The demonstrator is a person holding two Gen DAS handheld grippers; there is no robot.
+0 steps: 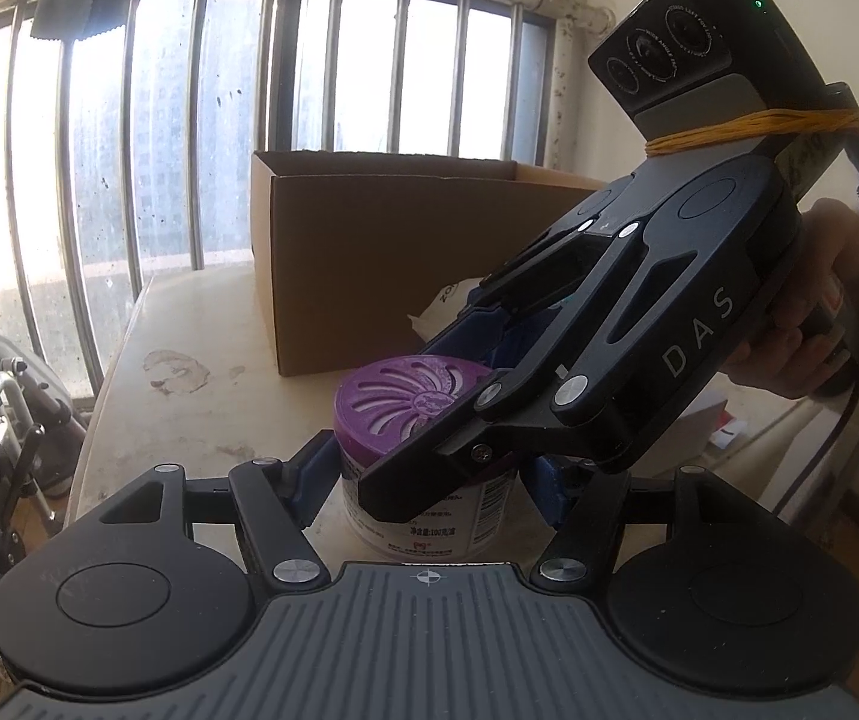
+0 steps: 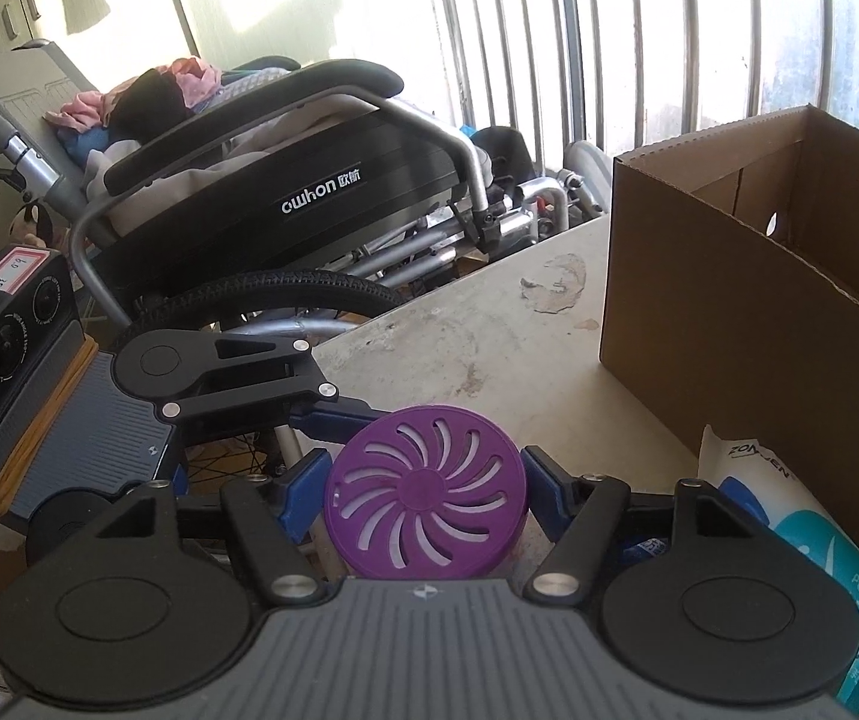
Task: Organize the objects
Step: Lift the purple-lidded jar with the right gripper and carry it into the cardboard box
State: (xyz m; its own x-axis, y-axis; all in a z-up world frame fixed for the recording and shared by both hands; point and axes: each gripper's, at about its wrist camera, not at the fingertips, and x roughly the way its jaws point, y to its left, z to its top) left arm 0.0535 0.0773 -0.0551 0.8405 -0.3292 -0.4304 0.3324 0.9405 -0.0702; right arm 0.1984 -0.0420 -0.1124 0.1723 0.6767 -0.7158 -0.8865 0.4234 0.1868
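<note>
Nearest my left gripper [image 1: 429, 474], its blue pads stood either side of the purple-lidded air freshener jar [image 1: 411, 402], and as far as I could judge they were holding its white body, though the right tool hid much of that contact. My right gripper [image 2: 423, 489] came in over the same jar [image 2: 426, 495] from the other side, its blue fingers [image 2: 303, 489] flanking the vented lid; its jaws were at a middling width, and I could not tell whether the pads were pressing or just beside the rim. The jar stood upright on the pale table [image 1: 189, 336], its long axis vertical and the slotted lid facing up. I judged the step in hand to be a handover or joint pickup of the jar, early in the tidying. The next move called for one tool taking a firm hold while the other let go, then a lift clear of the wall of the cardboard box [image 2: 729, 312] beyond, which stood open-topped. A pack of wet wipes [image 2: 819, 564] lay against that box. Farther off stood a wheelchair [image 2: 285, 180] and the barred window [image 1: 219, 90].
</note>
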